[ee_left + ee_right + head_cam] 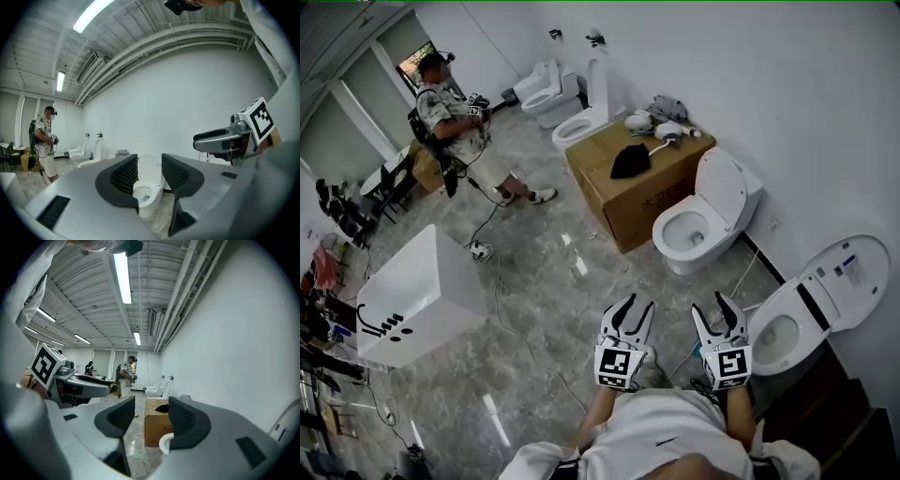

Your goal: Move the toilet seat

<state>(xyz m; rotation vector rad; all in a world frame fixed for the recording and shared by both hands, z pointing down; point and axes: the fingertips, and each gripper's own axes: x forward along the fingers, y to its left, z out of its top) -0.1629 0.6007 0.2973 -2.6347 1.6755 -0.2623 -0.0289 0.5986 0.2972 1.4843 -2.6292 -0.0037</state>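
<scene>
Here the toilet seat (pixel 785 310) lies flat on the bowl of the near toilet (pixel 769 361). Its lid (pixel 848 277) stands raised and leans back toward the wall (pixel 787 112).

Both tongs hang on the floor side of that toilet and touch nothing. The right tongs (pixel 712 305) are near its bowl rim, and the left tongs (pixel 634 306) are farther out. In the left gripper view the left tongs (pixel 149 174) are drawn almost together, leaving a narrow slit with nothing gripped. In the right gripper view the right tongs (pixel 151 418) stand slightly apart, also narrow and empty.

A dark ledge (pixel 834 417) hems the near toilet in on the side toward the person who holds the tongs.

Farther along the same wall stands a second toilet (pixel 703 220), its lid also up. A strip of bare floor (pixel 553 300) separates the two bowls. Just past the second toilet sits a cardboard box (pixel 623 192) with one corner close to that bowl and a black cloth (pixel 630 161) on top.

Away from the wall the floor runs open from the near toilet across to a white cabinet (pixel 422 295), well apart from it. A thin cable (pixel 502 305) trails over that stretch. A person (pixel 455 131) stands farthest off, beyond the box.
</scene>
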